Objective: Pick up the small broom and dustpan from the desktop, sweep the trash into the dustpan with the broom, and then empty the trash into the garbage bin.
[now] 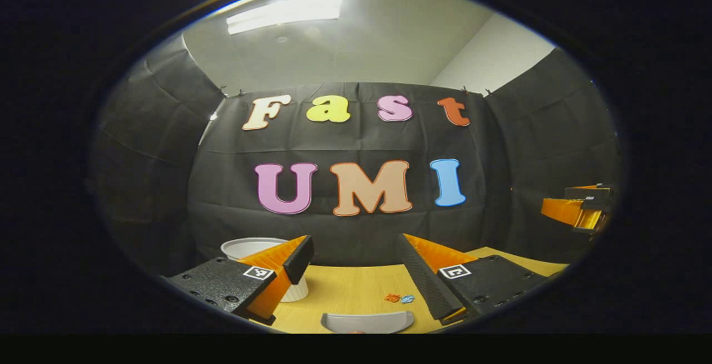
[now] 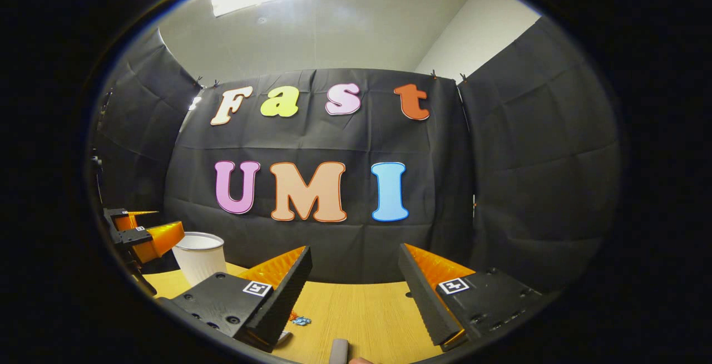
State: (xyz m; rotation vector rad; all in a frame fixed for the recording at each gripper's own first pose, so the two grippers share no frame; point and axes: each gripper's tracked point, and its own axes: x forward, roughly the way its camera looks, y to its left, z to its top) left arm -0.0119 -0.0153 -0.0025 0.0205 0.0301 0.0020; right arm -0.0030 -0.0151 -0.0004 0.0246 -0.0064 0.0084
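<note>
I am holding both tongs above the light wooden desktop [image 1: 361,291], my left gripper [image 1: 356,258] and right gripper [image 2: 356,266] both standing apart and gripping nothing. The white ribbed plastic garbage bin [image 2: 199,255] is standing at the desk's far left. The grey plastic dustpan [image 1: 367,322] is lying just below my left fingers, with small red and blue scraps of trash [image 1: 399,298] lying near it.

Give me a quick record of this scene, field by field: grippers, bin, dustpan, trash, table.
left gripper: open, holding nothing, above the table
right gripper: open, holding nothing, above the table
garbage bin: white ribbed cup, upright at the table's far left
dustpan: grey, lying on the table at the near edge of the left gripper view
trash: small orange and blue scraps on the table, just beyond the dustpan
table: light wood
task progress: nothing picked up yet
</note>
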